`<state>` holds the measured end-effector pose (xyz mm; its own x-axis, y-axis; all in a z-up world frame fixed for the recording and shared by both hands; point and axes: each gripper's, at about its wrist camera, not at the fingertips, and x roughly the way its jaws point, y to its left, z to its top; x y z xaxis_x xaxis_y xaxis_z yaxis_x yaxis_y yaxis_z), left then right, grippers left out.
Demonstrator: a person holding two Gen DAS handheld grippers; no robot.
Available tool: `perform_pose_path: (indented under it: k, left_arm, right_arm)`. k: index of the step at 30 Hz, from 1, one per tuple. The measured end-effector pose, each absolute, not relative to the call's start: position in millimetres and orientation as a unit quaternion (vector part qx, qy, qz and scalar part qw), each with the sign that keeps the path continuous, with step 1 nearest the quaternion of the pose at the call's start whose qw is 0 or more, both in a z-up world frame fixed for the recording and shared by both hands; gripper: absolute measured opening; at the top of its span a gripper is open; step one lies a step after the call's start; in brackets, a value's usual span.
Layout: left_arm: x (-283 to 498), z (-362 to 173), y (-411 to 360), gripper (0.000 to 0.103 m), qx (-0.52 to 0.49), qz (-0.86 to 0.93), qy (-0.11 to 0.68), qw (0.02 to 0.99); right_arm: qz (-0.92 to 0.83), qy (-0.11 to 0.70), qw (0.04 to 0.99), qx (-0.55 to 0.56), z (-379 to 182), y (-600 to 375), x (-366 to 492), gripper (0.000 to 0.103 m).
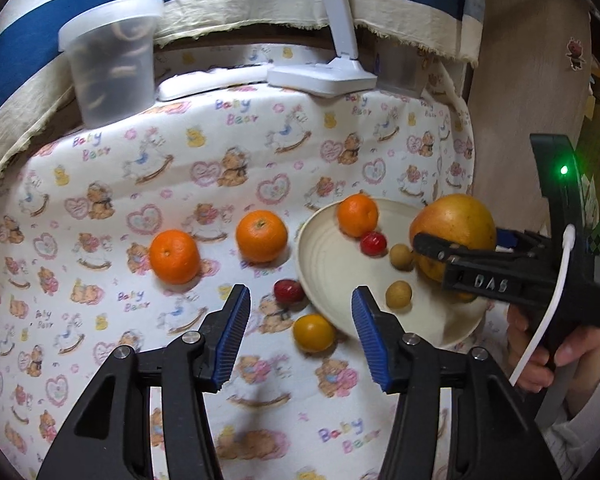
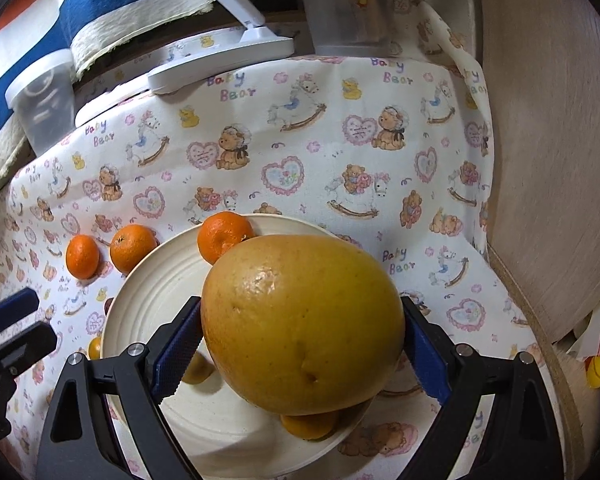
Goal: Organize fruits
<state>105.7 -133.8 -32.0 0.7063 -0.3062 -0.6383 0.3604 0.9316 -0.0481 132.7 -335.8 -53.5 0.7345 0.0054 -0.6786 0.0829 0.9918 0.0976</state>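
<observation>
A cream plate (image 1: 324, 264) lies on the bear-print cloth. On it sit a tangerine (image 1: 357, 215), a red cherry-sized fruit (image 1: 373, 243) and two small brown fruits (image 1: 399, 295). My right gripper (image 2: 300, 344) is shut on a large yellow grapefruit (image 2: 304, 324) and holds it over the plate (image 2: 148, 304); this also shows in the left wrist view (image 1: 454, 228). My left gripper (image 1: 300, 340) is open and empty, above a small yellow-orange fruit (image 1: 314, 333) and a red fruit (image 1: 288, 291) beside the plate. Two tangerines (image 1: 175, 256) (image 1: 261, 236) lie to the left.
A clear plastic tub (image 1: 110, 60) stands at the back left. A white lamp base (image 1: 322, 76) and a flat white object sit at the back edge. A wooden panel (image 2: 548, 140) rises on the right. Striped fabric hangs behind.
</observation>
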Motion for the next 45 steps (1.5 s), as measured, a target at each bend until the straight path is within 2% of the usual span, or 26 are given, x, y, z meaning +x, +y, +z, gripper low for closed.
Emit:
perform_pose_path:
  k: [8,11,14,18,22,24,34,37,41,45]
  left_arm:
    - [100,-32,-97,0.052,0.023,-0.166,0.330,0.929]
    - [94,-31,-86,0.052,0.015,-0.164,0.325,0.931]
    - [87,-25,-80,0.057,0.015,-0.159,0.308,0.938]
    - [77,-12,-73,0.067,0.001,-0.159,0.283,0.946]
    - [60,4,-69,0.095,0.002,-0.140,0.236,0.962]
    - [54,8,-67,0.102,0.003,-0.132,0.221,0.966]
    - [49,10,-65,0.102,0.004,-0.123,0.205,0.971]
    - [53,5,-69,0.102,0.006,-0.131,0.224,0.966]
    - [69,-9,-81,0.102,0.008,-0.147,0.289,0.946]
    - [87,-29,-92,0.083,-0.012,-0.175,0.352,0.919]
  right_arm:
    - [-0.022,0.324,0.943,0.075,-32,-334,114,0.094]
    - [0.002,0.294,0.951,0.100,-14,-336,99,0.103]
    - [0.016,0.260,0.959,0.113,-2,-334,84,0.103]
    - [0.027,0.233,0.968,0.089,10,-323,71,0.103]
    - [0.034,0.211,0.973,0.090,19,-319,58,0.103]
    - [0.040,0.201,0.974,0.096,24,-320,53,0.103]
    - [0.027,0.199,0.974,0.103,25,-324,49,0.103]
    - [0.032,0.212,0.971,0.106,20,-324,54,0.103]
    - [0.034,0.217,0.970,0.103,16,-320,55,0.103]
    - [0.032,0.217,0.972,0.084,14,-312,55,0.103]
